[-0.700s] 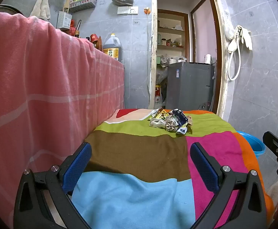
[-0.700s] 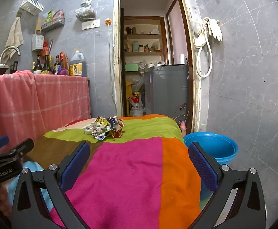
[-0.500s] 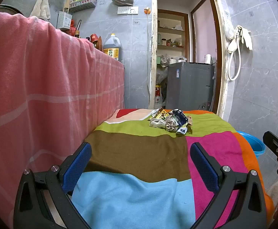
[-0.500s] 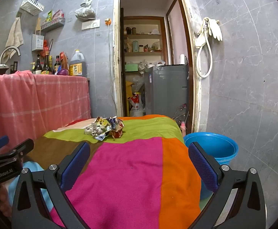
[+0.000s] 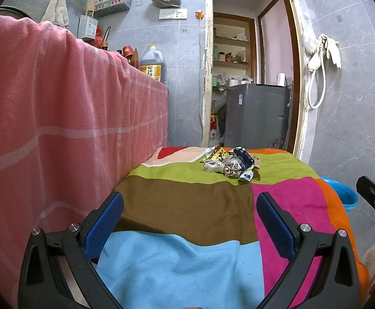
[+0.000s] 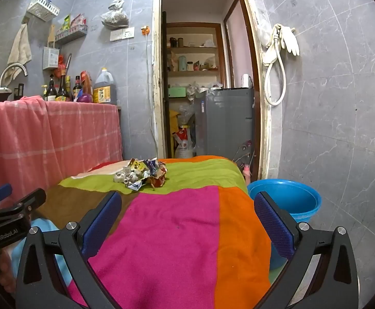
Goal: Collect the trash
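Beyond both grippers, on the lime-green band of the patchwork blanket-covered surface (image 5: 187, 206), lies the small heap of crumpled snack wrappers (image 5: 230, 166) — untouched, so the collecting looks not yet begun. The left gripper (image 5: 189, 221) and right gripper (image 6: 187, 219) hover short of the heap, jaws spread wide and holding nothing. Next, I judge, comes a reach forward to pinch one wrapper and carry it to the round blue plastic basin (image 6: 288, 200) on the floor right of the heap. Left of the heap hangs a pink checked cloth (image 5: 58, 128); behind it, a grey-tiled wall and open doorway.
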### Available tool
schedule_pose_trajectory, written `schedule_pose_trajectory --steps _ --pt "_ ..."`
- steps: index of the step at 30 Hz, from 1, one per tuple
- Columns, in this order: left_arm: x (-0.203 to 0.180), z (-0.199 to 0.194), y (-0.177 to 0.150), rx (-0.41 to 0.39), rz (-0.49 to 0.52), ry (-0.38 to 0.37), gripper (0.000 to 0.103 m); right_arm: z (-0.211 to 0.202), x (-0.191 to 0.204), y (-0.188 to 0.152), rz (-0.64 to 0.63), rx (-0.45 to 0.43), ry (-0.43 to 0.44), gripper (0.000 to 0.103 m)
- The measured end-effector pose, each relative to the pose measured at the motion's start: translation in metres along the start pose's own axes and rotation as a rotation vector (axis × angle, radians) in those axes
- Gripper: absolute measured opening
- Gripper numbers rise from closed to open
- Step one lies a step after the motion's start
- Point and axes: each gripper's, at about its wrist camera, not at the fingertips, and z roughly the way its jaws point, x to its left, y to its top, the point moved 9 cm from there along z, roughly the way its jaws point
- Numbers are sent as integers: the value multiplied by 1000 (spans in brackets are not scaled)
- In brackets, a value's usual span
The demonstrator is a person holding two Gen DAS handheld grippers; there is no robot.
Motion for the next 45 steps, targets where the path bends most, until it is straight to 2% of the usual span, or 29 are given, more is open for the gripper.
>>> schedule_pose_trajectory --steps 45 --pt "-3 2 1 0 -4 5 101 -1 -1 1 3 -3 0 103"
